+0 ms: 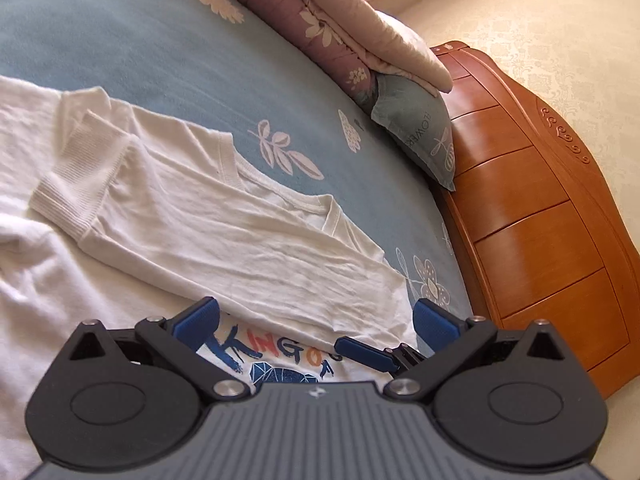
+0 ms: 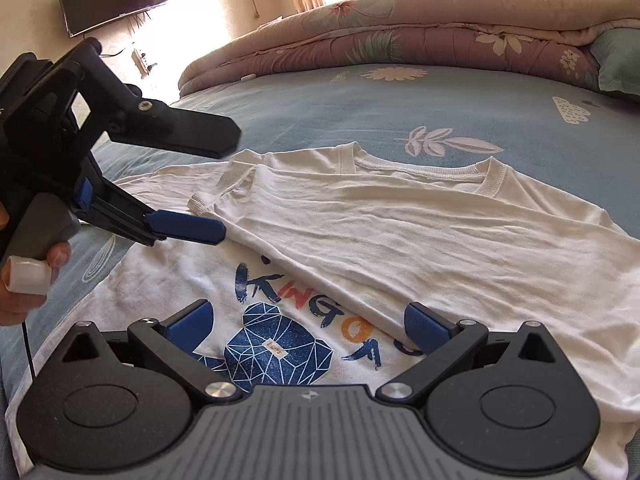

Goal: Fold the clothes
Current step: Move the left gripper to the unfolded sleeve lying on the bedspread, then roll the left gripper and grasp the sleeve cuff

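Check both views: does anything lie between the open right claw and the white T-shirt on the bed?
Nothing visible does. The right claw hangs open directly over the T-shirt; the left claw sits off at the folded edge.

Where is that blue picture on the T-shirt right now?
In the right wrist view, the blue picture sits low in the middle, between the open right gripper's fingers, on the white T-shirt, just below the folded-over flap.

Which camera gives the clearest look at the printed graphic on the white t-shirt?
The right wrist view: the blue geometric graphic and lettering on the white t-shirt lie mostly uncovered between the open right claw. In the left wrist view, only a strip of the print shows, cut off by the folded-over cloth and the claw body.
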### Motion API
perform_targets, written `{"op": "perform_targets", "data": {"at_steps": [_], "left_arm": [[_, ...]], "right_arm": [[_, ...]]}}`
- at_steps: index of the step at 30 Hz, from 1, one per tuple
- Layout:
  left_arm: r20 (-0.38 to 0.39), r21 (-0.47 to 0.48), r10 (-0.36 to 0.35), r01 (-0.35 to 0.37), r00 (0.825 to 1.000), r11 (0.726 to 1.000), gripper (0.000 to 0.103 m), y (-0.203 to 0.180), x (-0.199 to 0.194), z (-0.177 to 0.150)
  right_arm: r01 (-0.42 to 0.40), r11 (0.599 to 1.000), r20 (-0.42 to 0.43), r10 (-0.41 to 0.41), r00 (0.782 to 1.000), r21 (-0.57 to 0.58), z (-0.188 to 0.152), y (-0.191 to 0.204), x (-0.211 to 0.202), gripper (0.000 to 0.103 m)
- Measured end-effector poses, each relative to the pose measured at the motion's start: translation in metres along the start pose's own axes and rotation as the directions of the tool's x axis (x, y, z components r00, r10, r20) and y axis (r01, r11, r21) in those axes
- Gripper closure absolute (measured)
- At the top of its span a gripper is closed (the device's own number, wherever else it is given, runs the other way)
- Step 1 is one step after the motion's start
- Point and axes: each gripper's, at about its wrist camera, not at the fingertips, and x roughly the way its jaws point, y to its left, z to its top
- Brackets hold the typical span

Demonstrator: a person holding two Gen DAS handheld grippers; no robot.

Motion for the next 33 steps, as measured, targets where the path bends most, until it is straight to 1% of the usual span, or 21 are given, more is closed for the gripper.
{"op": "perform_targets", "data": {"at_steps": [3,5,7,9,12,14,16,18,19,21,22,25,28,31,33], "left_arm": [[0.059,0.008,0.082,-0.082,0.995,0.997,0.001,0.010,-0.045,0.007],[0.097,-0.001,0.143,-0.144,0.985,0.990,0.001,0.023,-0.073,0.010],[0.145,-0.043,0.204,-0.200,0.968,0.979,0.001,0.042,-0.100,0.011],[0.187,-0.112,0.253,-0.235,0.949,0.966,0.001,0.069,-0.122,0.009],[0.238,-0.239,0.318,-0.262,0.918,0.935,0.001,0.114,-0.145,0.002],[0.268,-0.295,0.352,-0.271,0.897,0.916,0.001,0.137,-0.153,-0.003],[0.303,-0.348,0.380,-0.270,0.874,0.898,0.001,0.159,-0.161,-0.009],[0.354,-0.413,0.394,-0.236,0.848,0.879,0.001,0.181,-0.170,-0.014],[0.384,-0.438,0.386,-0.202,0.839,0.876,0.001,0.192,-0.174,-0.017],[0.449,-0.466,0.346,-0.114,0.824,0.877,0.001,0.209,-0.180,-0.020],[0.473,-0.476,0.339,-0.089,0.813,0.875,0.001,0.215,-0.182,-0.020],[0.510,-0.468,0.352,-0.090,0.784,0.879,0.001,0.224,-0.183,-0.016],[0.539,-0.458,0.358,-0.091,0.763,0.884,0.001,0.230,-0.183,-0.009],[0.569,-0.451,0.365,-0.091,0.737,0.888,0.001,0.234,-0.183,-0.004],[0.581,-0.444,0.372,-0.101,0.724,0.890,0.001,0.236,-0.182,-0.001]], "right_arm": [[-0.035,0.999,0.017,0.034,0.999,0.036,0.000,0.005,-0.013,0.000],[-0.043,0.998,0.046,0.040,0.998,0.053,0.001,0.010,-0.025,0.000],[-0.044,0.995,0.085,0.036,0.996,0.091,0.004,0.015,-0.040,0.000],[-0.044,0.985,0.116,0.025,0.993,0.166,0.005,0.016,-0.055,0.000],[-0.052,0.964,0.161,0.009,0.987,0.261,-0.004,0.014,-0.074,0.000],[-0.045,0.963,0.186,-0.005,0.982,0.266,-0.012,0.012,-0.078,0.000],[-0.020,0.965,0.190,-0.031,0.981,0.260,-0.014,0.010,-0.075,0.000],[-0.008,0.966,0.180,-0.040,0.983,0.260,-0.015,0.007,-0.070,0.000],[-0.002,0.966,0.174,-0.045,0.984,0.259,-0.016,0.005,-0.068,0.000],[0.010,0.966,0.163,-0.054,0.985,0.258,-0.017,0.002,-0.063,0.000],[0.016,0.966,0.158,-0.059,0.986,0.258,-0.018,0.001,-0.060,0.000],[0.034,0.966,0.141,-0.072,0.987,0.256,-0.020,-0.004,-0.053,0.000],[0.049,0.967,0.127,-0.083,0.988,0.249,-0.022,-0.005,-0.047,0.000],[0.056,0.969,0.119,-0.087,0.989,0.243,-0.023,-0.004,-0.043,0.000],[0.055,0.969,0.118,-0.086,0.989,0.243,-0.024,-0.003,-0.042,0.000]]}}
